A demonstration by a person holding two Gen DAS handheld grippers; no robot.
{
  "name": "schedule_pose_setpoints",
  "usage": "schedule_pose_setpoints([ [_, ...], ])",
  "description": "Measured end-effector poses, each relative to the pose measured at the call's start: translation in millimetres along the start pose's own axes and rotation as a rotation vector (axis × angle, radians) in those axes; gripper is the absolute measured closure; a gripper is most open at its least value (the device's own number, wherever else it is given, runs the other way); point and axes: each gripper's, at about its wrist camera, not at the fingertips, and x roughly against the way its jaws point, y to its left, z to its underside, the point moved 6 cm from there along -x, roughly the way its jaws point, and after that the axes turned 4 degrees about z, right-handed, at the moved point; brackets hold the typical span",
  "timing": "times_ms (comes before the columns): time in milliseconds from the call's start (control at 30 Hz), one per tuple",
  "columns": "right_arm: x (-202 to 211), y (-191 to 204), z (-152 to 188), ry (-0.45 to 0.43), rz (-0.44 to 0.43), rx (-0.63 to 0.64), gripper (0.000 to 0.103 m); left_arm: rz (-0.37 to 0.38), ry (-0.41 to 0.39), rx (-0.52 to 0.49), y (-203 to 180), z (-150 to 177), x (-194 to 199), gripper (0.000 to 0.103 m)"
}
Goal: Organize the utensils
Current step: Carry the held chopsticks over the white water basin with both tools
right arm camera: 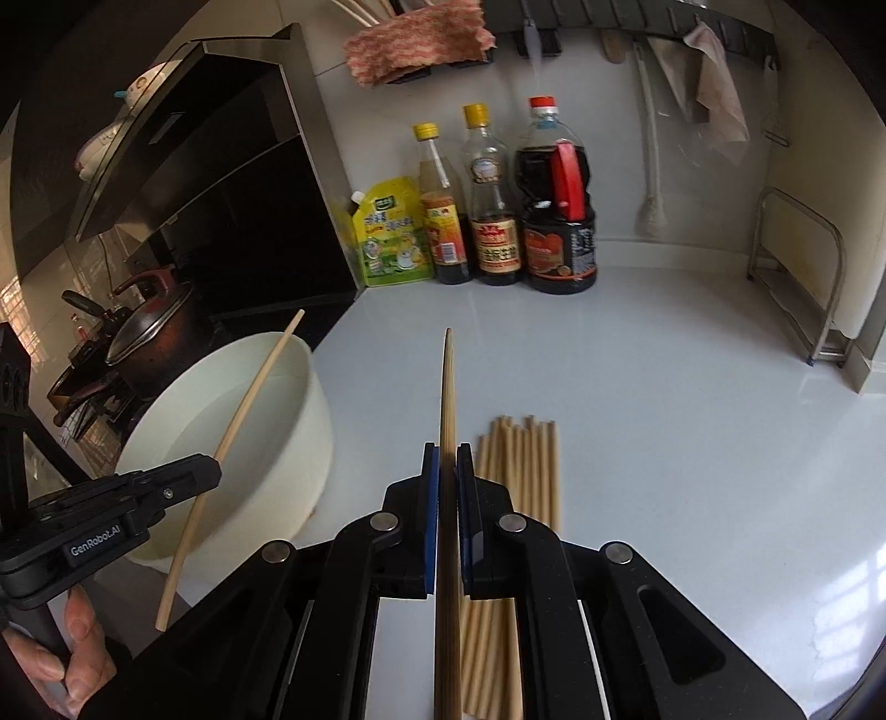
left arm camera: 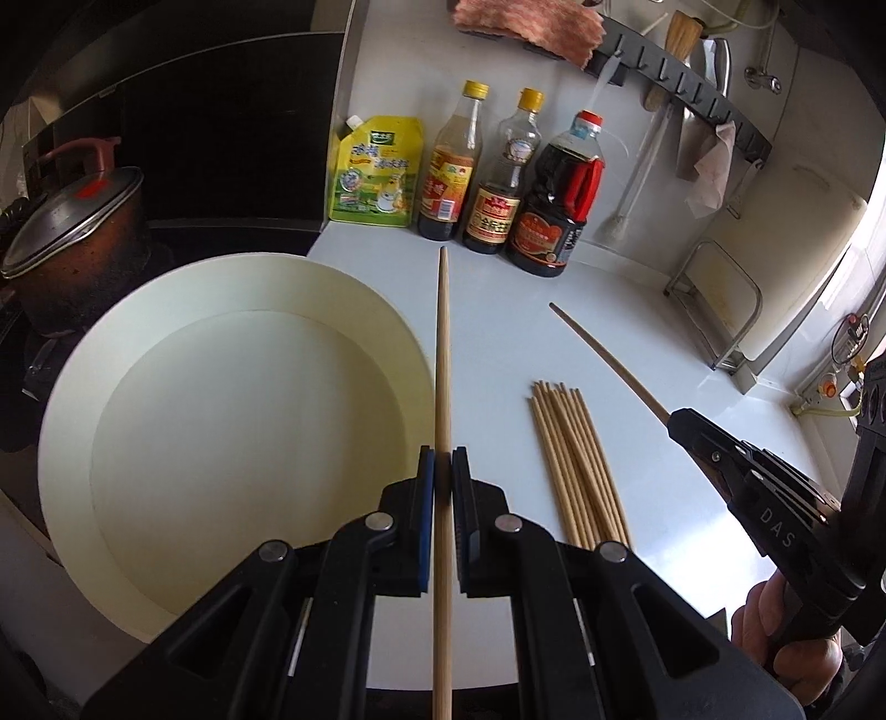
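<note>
My left gripper (left arm camera: 443, 462) is shut on a single wooden chopstick (left arm camera: 443, 343) that points away over the right edge of the cream basin (left arm camera: 166, 565). My right gripper (right arm camera: 447, 459) is shut on another chopstick (right arm camera: 447, 387), raised above the counter. Each gripper shows in the other's view: the right gripper (left arm camera: 673, 416) holds its chopstick (left arm camera: 603, 357) at the right, and the left gripper (right arm camera: 213, 464) with its chopstick (right arm camera: 249, 396) hovers over the basin (right arm camera: 299, 437). A bundle of several chopsticks (left arm camera: 576, 471) (right arm camera: 523, 471) lies flat on the white counter between them.
Three sauce bottles (right arm camera: 495, 205) and a yellow-green pouch (right arm camera: 390, 232) stand against the back wall. A lidded pot (left arm camera: 72, 221) sits on the stove at the left. A metal rack (right arm camera: 803, 266) stands at the right. A pink cloth (right arm camera: 415, 41) and utensils hang on a wall rail.
</note>
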Motion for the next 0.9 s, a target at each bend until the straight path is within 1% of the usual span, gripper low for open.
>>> schedule_pose_setpoints([
  [100,-15,40,-12,0.004,-0.058,0.027,0.097,-0.037,-0.019,0.012,29,-11,10,0.096],
  [233,-44,91,-21,0.033,-0.114,0.079,0.097,-0.086,-0.026,0.046,72,-24,15,0.096],
  [333,-68,125,-22,0.071,-0.138,0.118,0.097,-0.118,-0.011,0.074,101,-27,10,0.096],
  [433,-89,148,-19,0.108,-0.150,0.145,0.097,-0.133,0.007,0.102,124,-27,0,0.096],
  [633,-121,167,-7,0.188,-0.142,0.172,0.097,-0.144,0.055,0.136,148,-22,-22,0.096],
  [800,-131,171,1,0.236,-0.141,0.188,0.097,-0.161,0.104,0.156,158,-14,-35,0.096],
  [867,-132,172,4,0.241,-0.143,0.194,0.097,-0.164,0.102,0.164,160,-14,-33,0.095],
  [900,-131,172,5,0.238,-0.144,0.193,0.095,-0.171,0.093,0.165,161,-14,-31,0.089],
])
